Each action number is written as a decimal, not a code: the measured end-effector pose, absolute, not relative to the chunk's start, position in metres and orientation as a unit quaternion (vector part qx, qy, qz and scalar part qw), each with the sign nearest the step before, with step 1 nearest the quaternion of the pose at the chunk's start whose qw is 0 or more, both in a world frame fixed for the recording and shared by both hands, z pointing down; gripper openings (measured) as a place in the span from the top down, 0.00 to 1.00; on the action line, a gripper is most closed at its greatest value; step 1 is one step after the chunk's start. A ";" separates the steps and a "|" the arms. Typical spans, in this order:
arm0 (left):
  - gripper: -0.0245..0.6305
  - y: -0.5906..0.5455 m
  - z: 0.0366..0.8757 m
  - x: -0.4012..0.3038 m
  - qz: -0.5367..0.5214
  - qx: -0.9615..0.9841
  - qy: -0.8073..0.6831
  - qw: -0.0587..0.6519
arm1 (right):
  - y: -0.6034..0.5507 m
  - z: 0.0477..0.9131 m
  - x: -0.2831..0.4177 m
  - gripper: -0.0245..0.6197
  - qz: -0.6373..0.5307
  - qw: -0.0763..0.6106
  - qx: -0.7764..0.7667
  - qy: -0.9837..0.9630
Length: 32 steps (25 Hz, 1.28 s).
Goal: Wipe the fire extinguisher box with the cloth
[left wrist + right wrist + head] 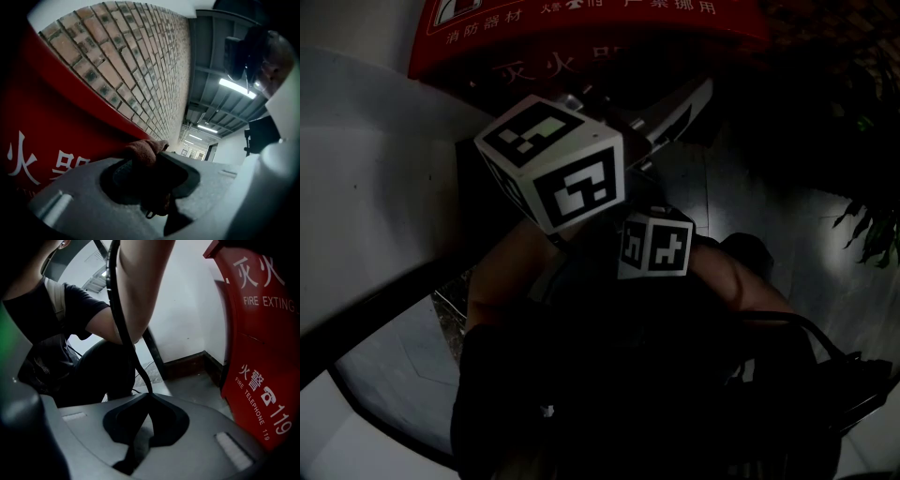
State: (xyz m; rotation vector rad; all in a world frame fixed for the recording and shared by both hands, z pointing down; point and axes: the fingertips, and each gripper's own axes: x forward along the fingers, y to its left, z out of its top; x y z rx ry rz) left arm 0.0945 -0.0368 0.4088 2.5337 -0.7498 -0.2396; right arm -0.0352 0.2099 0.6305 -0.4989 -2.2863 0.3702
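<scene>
1. Left gripper view: left gripper (154,164) clamped on a crumpled reddish-brown cloth (141,147), a tuft poking out past the jaw tips.
2. Cloth held up against the tall red metal fire extinguisher box (51,117) with white characters, just under its top edge where the brown brick wall (140,56) begins. Contact looks likely, not certain.
3. Right gripper view: right gripper (150,401) closed jaw to jaw, nothing pinched. Thin black cable (143,378) running down behind the tips, not gripped. Held low over the grey floor (187,385), near the box's panel with the telephone number but apart from it.
4. Head view: very dark. Left marker cube (553,164) and right marker cube (654,244) close together below the red box; little else readable.
5. Progress, as a judgement: wiping step in hand, cloth gripped and brought to the box near the top of its front.
6. No streak, damp mark or dust line visible on the red paint, so no telling which parts are done.
7. Probably left: rest of the front face, the side panel and the lower part.
</scene>
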 end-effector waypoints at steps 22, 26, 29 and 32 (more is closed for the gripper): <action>0.80 0.021 0.514 -0.060 0.070 0.919 -0.387 0.041 | 0.134 0.573 -0.053 0.96 0.165 0.254 -0.037 -0.952; 0.80 0.028 0.524 -0.100 0.072 0.903 -0.422 0.042 | 0.121 0.555 -0.064 0.96 0.206 0.206 -0.004 -0.957; 0.80 0.033 0.515 -0.119 0.068 0.894 -0.441 0.041 | 0.127 0.550 -0.076 0.96 0.247 0.187 -0.016 -0.951; 0.80 0.043 0.495 -0.131 0.085 0.893 -0.440 0.035 | 0.149 0.544 -0.096 0.96 0.289 0.174 -0.060 -0.940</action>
